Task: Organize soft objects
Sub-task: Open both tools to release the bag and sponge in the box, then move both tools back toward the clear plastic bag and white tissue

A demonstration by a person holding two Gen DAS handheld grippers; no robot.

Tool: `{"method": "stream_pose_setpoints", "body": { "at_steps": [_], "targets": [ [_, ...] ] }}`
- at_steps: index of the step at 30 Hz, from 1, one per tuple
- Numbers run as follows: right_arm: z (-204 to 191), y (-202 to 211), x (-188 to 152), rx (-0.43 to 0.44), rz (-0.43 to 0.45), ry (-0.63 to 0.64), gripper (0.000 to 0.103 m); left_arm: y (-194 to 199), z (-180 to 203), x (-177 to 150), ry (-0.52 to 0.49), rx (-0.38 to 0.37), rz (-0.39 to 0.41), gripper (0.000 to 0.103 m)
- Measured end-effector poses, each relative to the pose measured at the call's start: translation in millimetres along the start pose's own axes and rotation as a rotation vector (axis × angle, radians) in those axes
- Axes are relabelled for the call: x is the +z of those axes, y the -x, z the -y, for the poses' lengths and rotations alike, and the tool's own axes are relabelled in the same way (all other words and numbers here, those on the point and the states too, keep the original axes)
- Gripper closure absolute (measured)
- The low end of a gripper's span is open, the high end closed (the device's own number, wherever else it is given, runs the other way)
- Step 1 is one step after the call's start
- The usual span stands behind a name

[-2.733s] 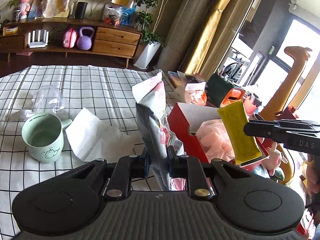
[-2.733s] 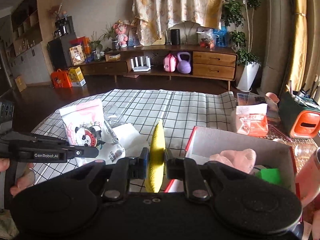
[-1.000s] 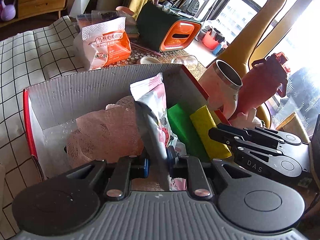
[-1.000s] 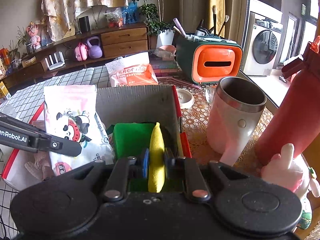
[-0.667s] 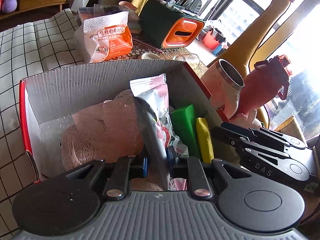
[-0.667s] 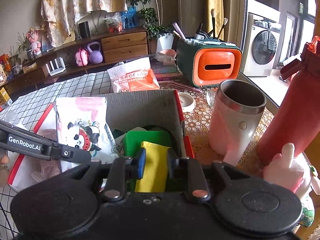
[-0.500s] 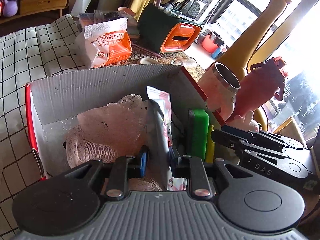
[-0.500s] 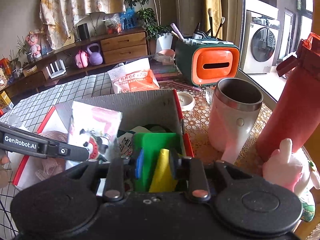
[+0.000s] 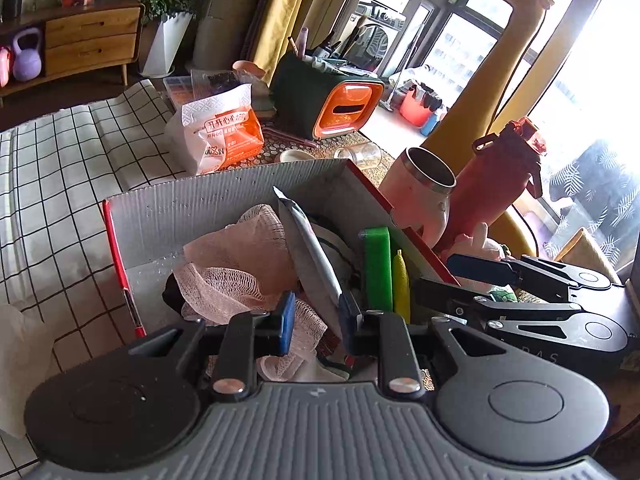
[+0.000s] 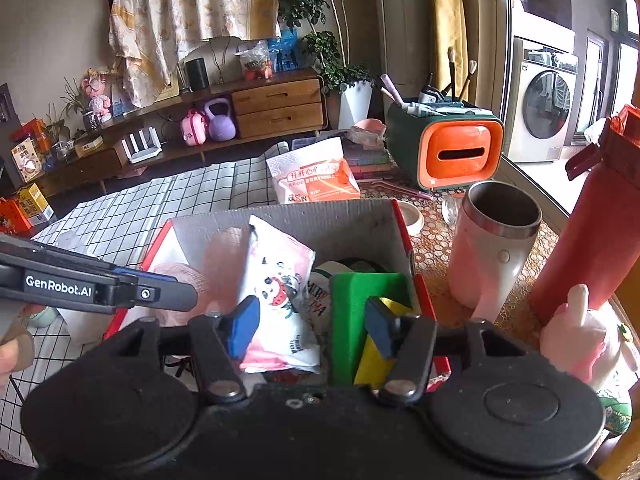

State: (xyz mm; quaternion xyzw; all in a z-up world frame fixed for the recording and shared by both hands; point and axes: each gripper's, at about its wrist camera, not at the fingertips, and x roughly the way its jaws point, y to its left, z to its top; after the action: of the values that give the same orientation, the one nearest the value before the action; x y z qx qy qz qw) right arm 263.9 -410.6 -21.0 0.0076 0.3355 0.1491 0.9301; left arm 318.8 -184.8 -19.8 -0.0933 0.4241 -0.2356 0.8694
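Both soft items stand on edge in the box (image 10: 280, 216): panda pouch (image 9: 308, 256) ahead of the left gripper (image 9: 316, 316), yellow sponge (image 10: 372, 352) under the right gripper (image 10: 312, 320), against the green sponge (image 10: 356, 308). Left gripper parted, not pinching the pouch; right gripper's jaws opening, sponge freed. Judged: both withdraw upward along the items' upright long axes.

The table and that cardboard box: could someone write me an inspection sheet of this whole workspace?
Surface: checked tablecloth.
Job's things: cardboard box holds pink mesh puff, panda pouch, green sponge, yellow sponge.
Clutter: steel-lined mug, red bottle, orange tissue pack, pink toy.
Grippers: left hand-held gripper open over the pouch; right hand-held gripper opening, empty.
Cables: nothing seen.
Surroundings: wooden sideboard, washing machine.
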Motion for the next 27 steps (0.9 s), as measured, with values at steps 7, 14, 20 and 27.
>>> {"method": "stream_pose_setpoints", "body": {
  "at_steps": [7, 14, 20, 27],
  "targets": [
    [-22, 22, -1, 0.045, 0.026, 0.017, 0.04, 39, 1, -15, -0.03, 0.017, 0.051, 0.072],
    [-52, 43, -2, 0.107, 0.05, 0.041, 0.035, 79, -8, -36, -0.033, 0.015, 0.099, 0.045],
    [-84, 57, -4, 0.174, 0.064, 0.076, 0.026, 121, -21, -56, -0.046, 0.07, 0.145, 0.039],
    [-127, 67, -8, 0.244, 0.075, 0.113, 0.014, 163, -44, -77, -0.012, 0.119, 0.193, 0.03]
  ]
}}
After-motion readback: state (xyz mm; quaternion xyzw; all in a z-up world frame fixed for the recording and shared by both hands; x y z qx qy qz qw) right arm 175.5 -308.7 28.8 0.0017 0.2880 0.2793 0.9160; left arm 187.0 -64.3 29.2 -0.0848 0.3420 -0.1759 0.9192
